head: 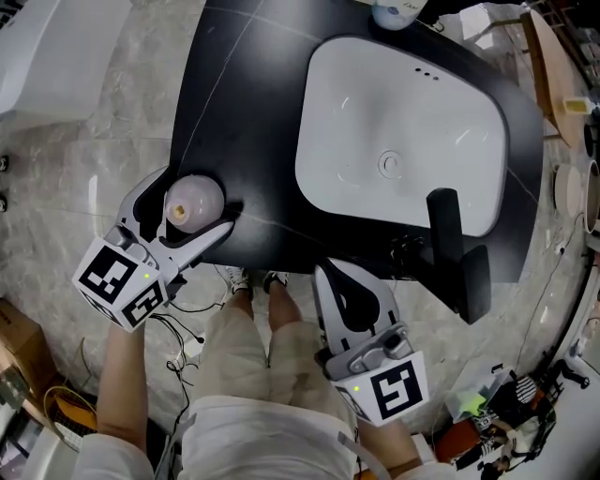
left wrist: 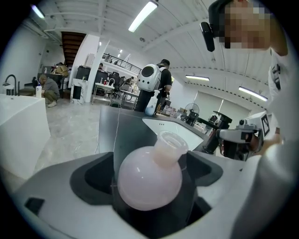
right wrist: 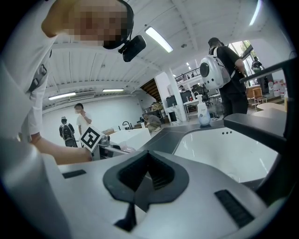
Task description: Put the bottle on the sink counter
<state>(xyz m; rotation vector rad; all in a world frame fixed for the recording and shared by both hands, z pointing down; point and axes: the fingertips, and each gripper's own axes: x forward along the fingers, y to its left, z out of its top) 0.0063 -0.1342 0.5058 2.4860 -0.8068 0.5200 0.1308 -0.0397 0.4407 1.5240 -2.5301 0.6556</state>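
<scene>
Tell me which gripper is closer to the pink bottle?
Left. The left gripper has the bottle between its jaws; the right gripper is away, in front of the sink.

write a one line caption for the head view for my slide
Head view: left gripper, jaws open, around a round pink bottle at the corner of the black sink counter; right gripper shut

The round pink bottle had its base hidden behind the body of the left gripper, so its contact with the black counter could not be told. At the counter's far edge, a white container was cut off by the head view's top edge
</scene>
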